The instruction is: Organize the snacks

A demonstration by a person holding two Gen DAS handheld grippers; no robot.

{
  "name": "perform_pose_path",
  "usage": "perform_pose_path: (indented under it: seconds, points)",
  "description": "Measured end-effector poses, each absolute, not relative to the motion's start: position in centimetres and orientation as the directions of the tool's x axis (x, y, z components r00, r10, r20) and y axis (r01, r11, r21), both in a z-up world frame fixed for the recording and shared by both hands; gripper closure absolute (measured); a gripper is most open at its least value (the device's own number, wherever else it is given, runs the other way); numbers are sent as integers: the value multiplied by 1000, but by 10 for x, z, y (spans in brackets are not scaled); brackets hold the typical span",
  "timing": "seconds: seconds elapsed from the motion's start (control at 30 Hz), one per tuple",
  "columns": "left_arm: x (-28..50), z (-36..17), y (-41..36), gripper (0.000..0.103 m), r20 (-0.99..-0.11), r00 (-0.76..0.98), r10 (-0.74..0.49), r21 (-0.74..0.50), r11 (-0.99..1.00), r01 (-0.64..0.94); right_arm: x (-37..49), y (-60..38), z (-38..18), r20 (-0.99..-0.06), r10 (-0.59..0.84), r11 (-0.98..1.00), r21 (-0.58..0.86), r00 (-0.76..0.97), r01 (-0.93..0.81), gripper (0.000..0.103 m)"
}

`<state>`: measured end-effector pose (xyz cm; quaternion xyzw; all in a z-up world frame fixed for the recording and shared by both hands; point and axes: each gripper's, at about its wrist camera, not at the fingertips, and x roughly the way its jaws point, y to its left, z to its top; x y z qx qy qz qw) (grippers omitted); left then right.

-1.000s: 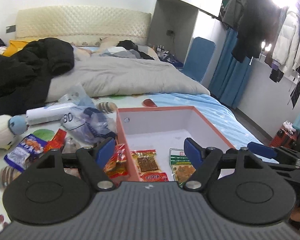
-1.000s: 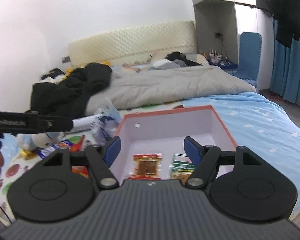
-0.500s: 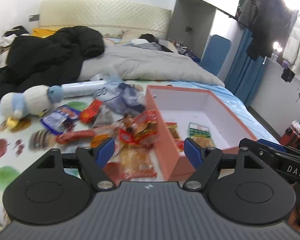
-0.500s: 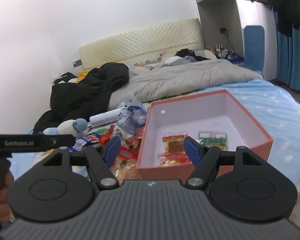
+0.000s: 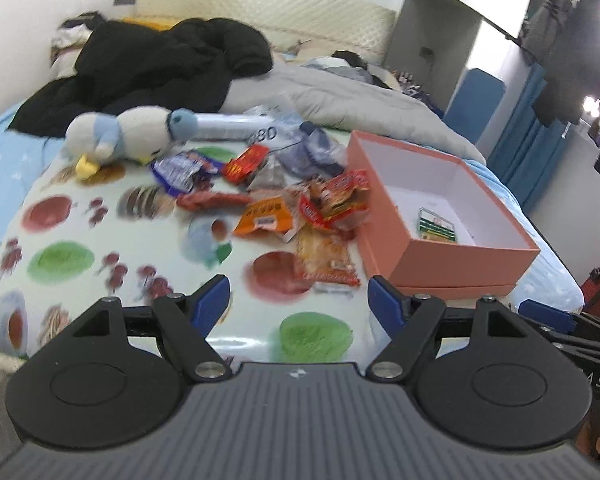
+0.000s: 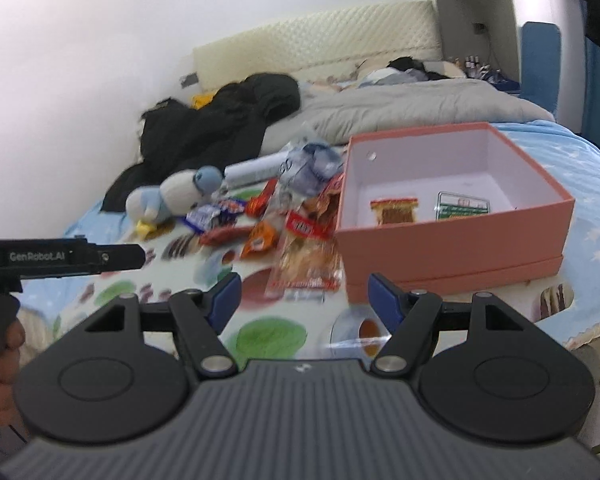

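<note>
Hovering low in the frame, the left gripper is standing released, its blue-tipped jaws spread wide with nothing between them above the fruit-patterned sheet. The right gripper is likewise gaping empty at the bottom of its own view. A loose pile of crinkly red and orange snack packets is lying at centre frame, just beside the open salmon-pink cardboard box at the right. Inside the box, a brown-and-red snack packet and a green-and-white snack packet are lying flat, side by side. A white-and-blue plush penguin is sprawling at the upper left, near a heaped black jacket.
</note>
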<state>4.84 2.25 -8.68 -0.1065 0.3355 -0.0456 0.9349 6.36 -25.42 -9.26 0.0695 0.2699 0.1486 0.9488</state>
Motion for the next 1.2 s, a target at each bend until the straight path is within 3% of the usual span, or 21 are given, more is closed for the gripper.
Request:
perform_pose_path:
  seconds: [0.5,0.93,1.2]
  points:
    - [104,-144,55,23,-623,775,-103,-271,958,-90,93,-213,-127,-539,332,942,153,774,-298,31]
    - [206,-175,68,23,-545,816,-194,-399,915,-50,149,-157,-163,-578,300,938,34,759,-346,32]
    - [275,-207,88,21,-558,779,-287,-481,877,-22,181,-124,-191,-611,240,940,-49,754,-339,32]
